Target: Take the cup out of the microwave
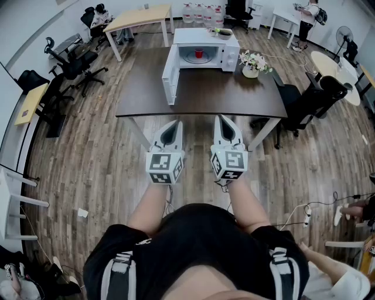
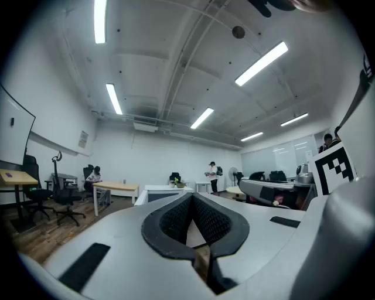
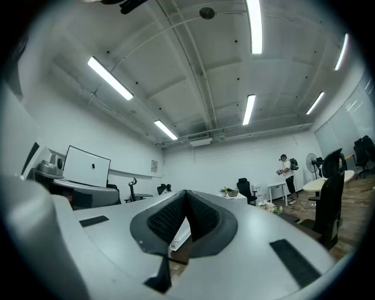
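A white microwave [image 1: 202, 53] stands at the far side of a dark table [image 1: 222, 96], its door [image 1: 170, 79] swung open to the left. Inside it sits a small red cup [image 1: 199, 53]. My left gripper [image 1: 172, 124] and right gripper [image 1: 223, 119] hover side by side before the table's near edge, well short of the microwave. Both are shut with nothing between the jaws. In the left gripper view the jaws [image 2: 191, 196] meet at the tip, with the microwave [image 2: 153, 193] far ahead. The right gripper view shows its jaws [image 3: 186, 193] closed too.
A vase of flowers [image 1: 252, 63] stands right of the microwave, and a bowl [image 1: 223, 32] sits on top of it. A black office chair [image 1: 310, 99] is at the table's right end. More chairs [image 1: 73, 64] and a beige table [image 1: 140, 17] are at the left and back.
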`<control>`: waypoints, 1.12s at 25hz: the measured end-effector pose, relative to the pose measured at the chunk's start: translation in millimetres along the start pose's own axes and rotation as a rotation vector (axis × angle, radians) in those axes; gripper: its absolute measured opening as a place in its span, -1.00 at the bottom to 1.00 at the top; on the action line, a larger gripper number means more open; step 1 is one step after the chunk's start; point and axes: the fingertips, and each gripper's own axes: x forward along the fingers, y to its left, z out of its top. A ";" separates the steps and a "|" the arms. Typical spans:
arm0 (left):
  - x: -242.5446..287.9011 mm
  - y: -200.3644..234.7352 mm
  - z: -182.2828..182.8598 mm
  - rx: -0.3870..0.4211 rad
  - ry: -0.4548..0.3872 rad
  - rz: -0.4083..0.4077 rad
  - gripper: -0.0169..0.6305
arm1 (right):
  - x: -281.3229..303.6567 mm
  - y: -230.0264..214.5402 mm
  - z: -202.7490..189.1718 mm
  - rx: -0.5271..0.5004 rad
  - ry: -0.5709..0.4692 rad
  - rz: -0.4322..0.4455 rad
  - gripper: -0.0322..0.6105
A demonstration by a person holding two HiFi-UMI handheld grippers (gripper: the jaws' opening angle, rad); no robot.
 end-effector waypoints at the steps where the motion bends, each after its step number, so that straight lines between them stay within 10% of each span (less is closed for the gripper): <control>1: -0.5 0.5 1.3 0.000 -0.001 0.001 -0.97 | -0.1 0.6 1.2 -0.002 0.000 -0.001 -0.90; 28: 13.2 51.2 -13.6 -0.034 -0.012 -0.061 -0.97 | 32.9 36.9 -10.1 0.014 -0.039 -0.035 -0.90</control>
